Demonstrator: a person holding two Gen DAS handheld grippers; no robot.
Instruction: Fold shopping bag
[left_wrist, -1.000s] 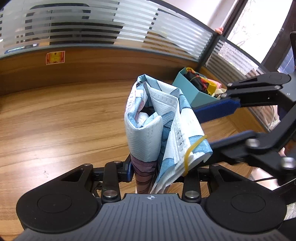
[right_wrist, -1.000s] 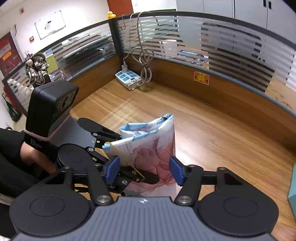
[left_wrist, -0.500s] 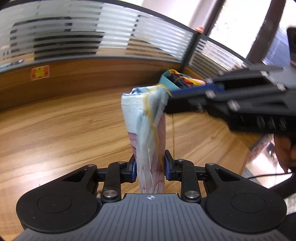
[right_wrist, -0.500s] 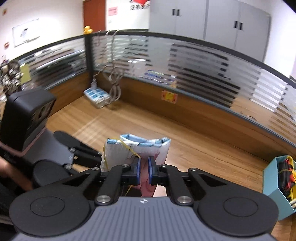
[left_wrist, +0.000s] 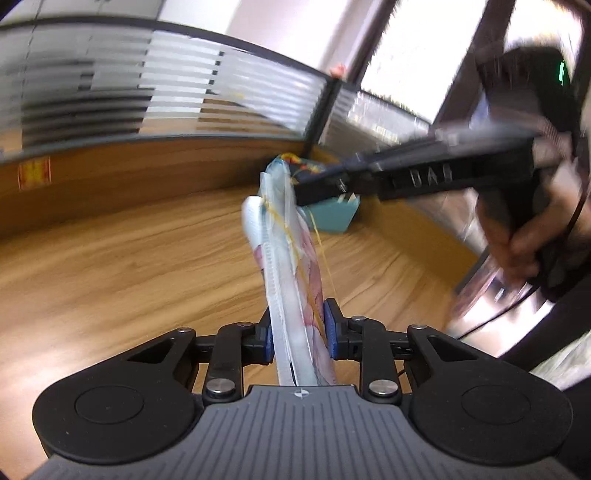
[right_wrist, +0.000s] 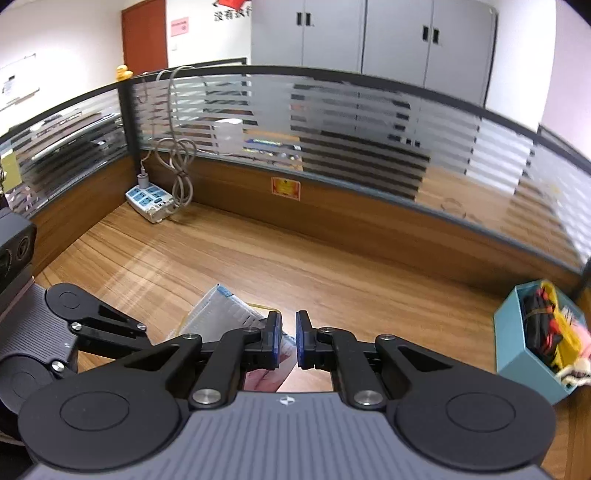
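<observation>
The folded shopping bag (left_wrist: 288, 258), pale blue and pink, stands up thin and flat from my left gripper (left_wrist: 298, 310). Its jaws are closing, and both blue pads press the bag's lower part. My right gripper (left_wrist: 295, 184) reaches in from the right to the bag's top edge. In its own view the right gripper (right_wrist: 289, 317) has its pads nearly together with only wood showing through the slit, and the bag (right_wrist: 221, 314) lies just left of them. A yellow rubber band (left_wrist: 321, 254) runs taut from the bag up toward those tips. I cannot tell whether it is pinched.
A teal box (right_wrist: 517, 343) of coloured bags stands at the right on the wooden desk (right_wrist: 295, 266); the teal box (left_wrist: 332, 218) also shows behind the bag. A power strip (right_wrist: 147, 199) with a looped cable lies far left. Striped glass partitions ring the desk. A hand (left_wrist: 524, 236) holds the right tool.
The right gripper went from open around the bag to shut, and moved up to the bag's top. The bag is now squeezed flatter in the left jaws. Both views have rolled.
</observation>
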